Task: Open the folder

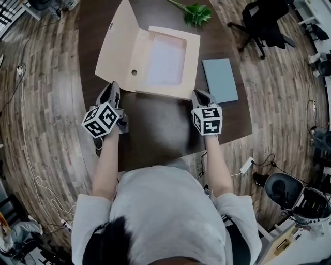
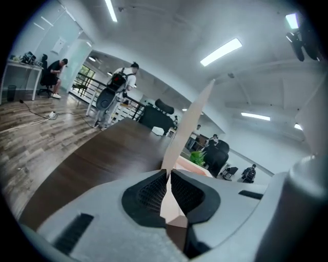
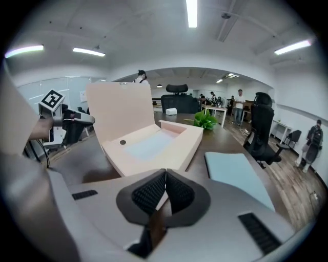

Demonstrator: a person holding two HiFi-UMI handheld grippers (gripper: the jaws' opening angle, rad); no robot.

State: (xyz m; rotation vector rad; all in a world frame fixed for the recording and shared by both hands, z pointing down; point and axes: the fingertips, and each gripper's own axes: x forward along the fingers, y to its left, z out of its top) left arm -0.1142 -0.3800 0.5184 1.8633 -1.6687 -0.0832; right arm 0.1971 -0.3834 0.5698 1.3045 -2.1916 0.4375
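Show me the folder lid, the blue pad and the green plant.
folder lid (image 1: 118, 44), head view, middle of raised flap
blue pad (image 1: 220, 80), head view, centre of cover
green plant (image 1: 198, 14), head view, leaves

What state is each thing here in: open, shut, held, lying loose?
folder: open, on the table.
lid: raised, tilted back to the left.
left gripper: fingers shut on the lid's edge.
right gripper: fingers together at the folder's near corner.
blue pad: flat, beside the folder.

head: steeply down | gripper views: low, forward (both share folder (image 1: 137, 57))
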